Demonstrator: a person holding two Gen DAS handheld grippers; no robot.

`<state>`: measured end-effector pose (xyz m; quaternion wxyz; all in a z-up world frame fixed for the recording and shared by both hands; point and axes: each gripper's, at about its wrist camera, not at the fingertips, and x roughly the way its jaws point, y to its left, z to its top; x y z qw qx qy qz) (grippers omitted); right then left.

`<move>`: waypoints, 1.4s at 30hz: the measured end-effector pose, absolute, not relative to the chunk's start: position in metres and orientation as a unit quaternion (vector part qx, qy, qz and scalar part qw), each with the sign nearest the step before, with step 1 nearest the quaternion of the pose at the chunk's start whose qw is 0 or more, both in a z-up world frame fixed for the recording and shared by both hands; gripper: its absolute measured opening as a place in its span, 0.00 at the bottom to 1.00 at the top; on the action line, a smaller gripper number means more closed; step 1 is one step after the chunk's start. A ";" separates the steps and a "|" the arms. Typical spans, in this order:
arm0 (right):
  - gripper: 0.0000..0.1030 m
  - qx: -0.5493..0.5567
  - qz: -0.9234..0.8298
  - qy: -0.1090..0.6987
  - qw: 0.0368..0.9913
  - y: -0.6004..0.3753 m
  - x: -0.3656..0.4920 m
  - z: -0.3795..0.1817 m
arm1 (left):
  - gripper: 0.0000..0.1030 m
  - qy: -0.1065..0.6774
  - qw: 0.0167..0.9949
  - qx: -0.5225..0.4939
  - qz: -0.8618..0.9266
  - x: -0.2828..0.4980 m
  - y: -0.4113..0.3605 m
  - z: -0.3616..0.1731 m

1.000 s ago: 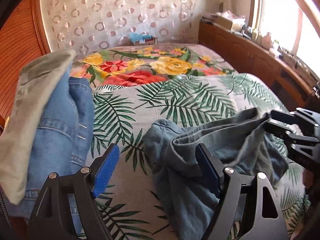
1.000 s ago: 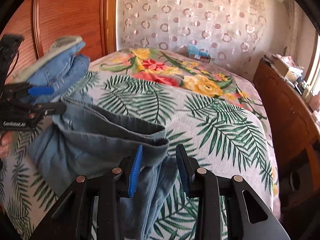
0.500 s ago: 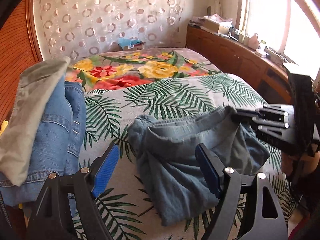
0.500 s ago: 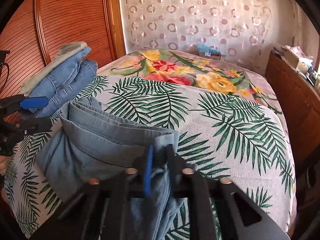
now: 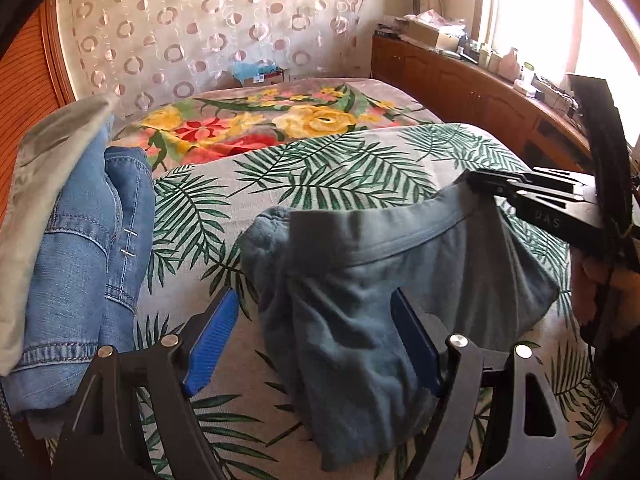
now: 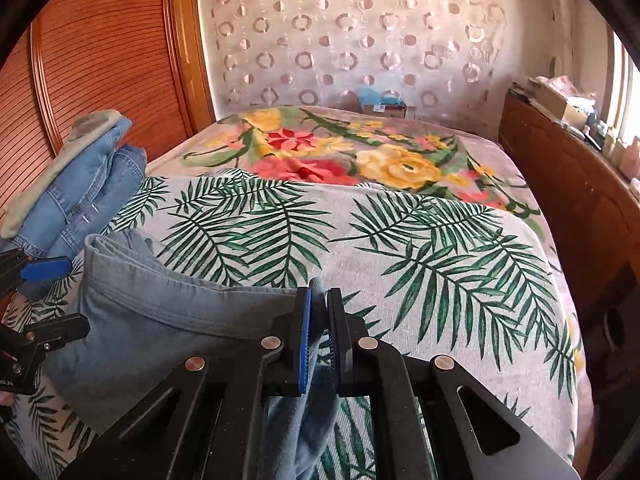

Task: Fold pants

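The grey-blue pants point(image 5: 380, 292) lie bunched on the palm-leaf bedspread point(image 5: 320, 168), waistband up. My left gripper point(image 5: 316, 340) is open, its blue pads on either side of the near part of the pants without pinching them. My right gripper point(image 6: 318, 340) is shut on the right end of the waistband and holds it raised; the pants point(image 6: 168, 320) stretch left from it. In the left wrist view the right gripper point(image 5: 480, 184) shows at the right, clamped on the waistband corner. In the right wrist view the open left gripper point(image 6: 52, 296) shows at the left edge.
A pile of folded blue jeans point(image 5: 92, 256) topped by a grey garment point(image 5: 44, 168) sits at the bed's left side. A floral blanket point(image 6: 340, 152) covers the far half. A wooden cabinet point(image 6: 568, 200) runs along the right; a wooden panel point(image 6: 108, 64) stands left.
My right gripper closed on the waistband and lifted it. The pants spread out wider across the bed. My left gripper stayed open and drew back slightly.
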<state>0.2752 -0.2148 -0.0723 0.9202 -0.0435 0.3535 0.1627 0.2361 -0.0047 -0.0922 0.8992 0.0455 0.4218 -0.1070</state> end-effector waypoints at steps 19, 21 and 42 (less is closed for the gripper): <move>0.26 -0.058 0.201 0.396 0.894 -0.232 0.203 -0.049 | 0.77 0.427 0.895 0.056 -0.114 0.244 0.006 -0.108; 0.29 -0.062 0.205 0.402 0.890 -0.231 0.190 -0.052 | 0.77 0.428 0.894 0.053 -0.121 0.241 0.006 -0.108; 0.03 -0.068 0.183 0.430 0.882 -0.254 0.164 -0.055 | 0.77 0.429 0.892 0.049 -0.136 0.239 0.010 -0.115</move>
